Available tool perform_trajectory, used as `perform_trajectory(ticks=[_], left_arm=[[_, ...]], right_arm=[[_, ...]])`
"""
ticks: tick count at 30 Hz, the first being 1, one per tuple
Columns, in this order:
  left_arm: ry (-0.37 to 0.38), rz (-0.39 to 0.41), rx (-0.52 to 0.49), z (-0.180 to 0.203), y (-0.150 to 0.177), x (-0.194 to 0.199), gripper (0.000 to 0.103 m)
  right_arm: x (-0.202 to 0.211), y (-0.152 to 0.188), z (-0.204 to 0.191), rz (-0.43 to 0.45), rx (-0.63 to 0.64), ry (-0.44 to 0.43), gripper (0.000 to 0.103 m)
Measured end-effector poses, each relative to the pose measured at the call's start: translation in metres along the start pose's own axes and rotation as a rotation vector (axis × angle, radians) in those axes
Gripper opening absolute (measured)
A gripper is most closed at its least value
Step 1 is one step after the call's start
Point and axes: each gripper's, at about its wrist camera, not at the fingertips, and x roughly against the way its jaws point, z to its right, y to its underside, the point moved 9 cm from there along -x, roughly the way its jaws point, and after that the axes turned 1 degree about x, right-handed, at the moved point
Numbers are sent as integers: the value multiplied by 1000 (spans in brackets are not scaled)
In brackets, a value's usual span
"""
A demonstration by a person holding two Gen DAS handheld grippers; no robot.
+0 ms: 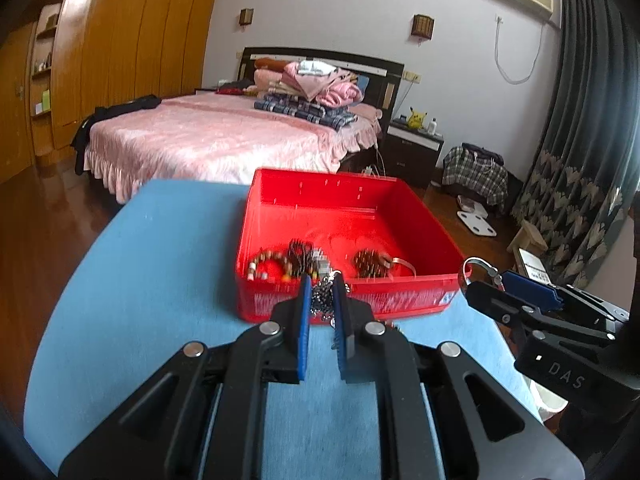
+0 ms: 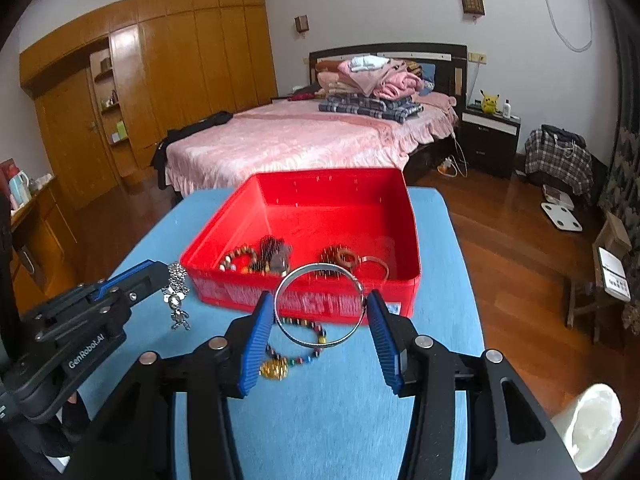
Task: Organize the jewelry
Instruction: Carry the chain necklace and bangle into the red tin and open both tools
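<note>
A red bin (image 1: 404, 212) (image 2: 408, 232) stands on the blue table (image 1: 160, 280) (image 2: 340, 420) and holds beaded bracelets (image 1: 268, 266) (image 2: 240, 258) and other jewelry. My left gripper (image 1: 321, 292) (image 2: 170, 274) is shut on a silver chain necklace (image 1: 322, 300) (image 2: 176, 296), held just in front of the bin's near wall. My right gripper (image 2: 320, 308) (image 1: 480, 276) is shut on a silver bangle (image 2: 320, 304) (image 1: 476, 266), held above the table near the bin's front. A multicolour bead bracelet with a gold charm (image 2: 296, 352) lies on the table under the bangle.
A bed with a pink cover (image 1: 224, 136) (image 2: 304, 136) stands beyond the table. A wooden wardrobe (image 1: 120, 52) is at the left. A white bucket (image 2: 592, 428) stands on the wood floor at the right of the table.
</note>
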Motion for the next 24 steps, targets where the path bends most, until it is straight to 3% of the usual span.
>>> perform_trajectory(ticks=[13,24], left_arm=[[17,67,-3,13,-50,-27,9],[19,51,-4,12,-75,-76,9]], right_arm=[[-22,-43,3,31,8,-7,48],[-61,-58,17,23,-22,-6,48]])
